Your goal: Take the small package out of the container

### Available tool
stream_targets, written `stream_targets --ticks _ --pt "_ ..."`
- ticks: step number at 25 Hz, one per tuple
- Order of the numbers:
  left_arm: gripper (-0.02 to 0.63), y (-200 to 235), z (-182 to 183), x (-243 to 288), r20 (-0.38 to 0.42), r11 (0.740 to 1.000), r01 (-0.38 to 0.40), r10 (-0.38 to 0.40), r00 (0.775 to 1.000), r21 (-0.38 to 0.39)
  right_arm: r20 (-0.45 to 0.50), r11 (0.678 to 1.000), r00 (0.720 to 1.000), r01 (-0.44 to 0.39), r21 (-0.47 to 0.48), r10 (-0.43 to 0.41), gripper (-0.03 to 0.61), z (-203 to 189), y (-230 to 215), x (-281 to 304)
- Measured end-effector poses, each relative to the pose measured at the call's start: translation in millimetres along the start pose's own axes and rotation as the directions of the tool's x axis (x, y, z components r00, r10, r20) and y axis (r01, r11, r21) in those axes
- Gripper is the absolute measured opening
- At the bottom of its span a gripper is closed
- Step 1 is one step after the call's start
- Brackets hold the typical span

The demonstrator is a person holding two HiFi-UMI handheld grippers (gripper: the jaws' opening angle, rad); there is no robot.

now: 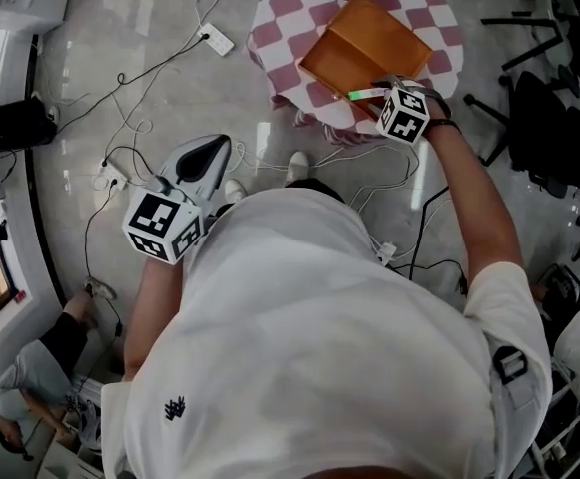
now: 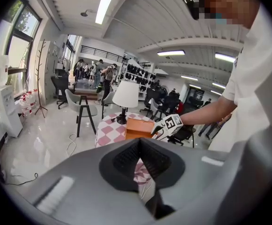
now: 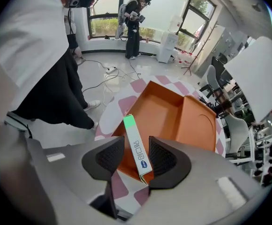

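An orange open container [image 3: 173,116] sits on a round table with a pink-and-white checked cloth [image 3: 111,118]. The small package [image 3: 136,146], a slim white box with a green end, lies tilted across the container's near rim. My right gripper [image 3: 136,156] stands open around it, a gap on each side of the box. From the head view the right gripper [image 1: 384,94] is at the container's [image 1: 364,48] near edge, the package [image 1: 367,93] sticking out to the left. My left gripper [image 1: 215,150] hangs back over the floor, shut [image 2: 139,142] and empty.
Cables and a power strip [image 1: 215,40] lie on the glossy floor left of the table. Black office chairs [image 1: 539,118] stand to the right. A white table lamp [image 2: 126,95] stands on the table's far side. People stand in the background.
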State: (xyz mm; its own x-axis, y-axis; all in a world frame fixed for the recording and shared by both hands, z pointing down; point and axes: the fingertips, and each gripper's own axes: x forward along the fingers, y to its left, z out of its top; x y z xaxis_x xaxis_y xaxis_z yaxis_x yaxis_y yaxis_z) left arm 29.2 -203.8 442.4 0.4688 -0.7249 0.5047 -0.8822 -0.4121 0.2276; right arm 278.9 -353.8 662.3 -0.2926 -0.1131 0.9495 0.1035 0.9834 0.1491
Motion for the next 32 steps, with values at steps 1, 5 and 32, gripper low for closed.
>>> stream_targets --ticks 1,5,32 --pt "0.055 0.7 0.2 -0.4 0.003 1.000 -0.005 0.005 1.000 -0.001 -0.015 1.000 1.000 -0.012 -0.018 0.011 0.139 -1.6 -0.3 2.9" --pt "0.055 5.8 -1.8 -2.6 0.011 0.999 -0.035 0.035 0.999 -0.011 -0.076 0.994 0.996 -0.061 -0.089 0.055 0.138 -6.6 -0.7 15.9" --pt "0.055 1.7 0.9 -9.2 0.023 1.000 -0.001 0.000 1.000 0.024 -0.045 0.999 0.999 -0.022 0.041 0.024 0.094 7.0 -5.4 -7.0"
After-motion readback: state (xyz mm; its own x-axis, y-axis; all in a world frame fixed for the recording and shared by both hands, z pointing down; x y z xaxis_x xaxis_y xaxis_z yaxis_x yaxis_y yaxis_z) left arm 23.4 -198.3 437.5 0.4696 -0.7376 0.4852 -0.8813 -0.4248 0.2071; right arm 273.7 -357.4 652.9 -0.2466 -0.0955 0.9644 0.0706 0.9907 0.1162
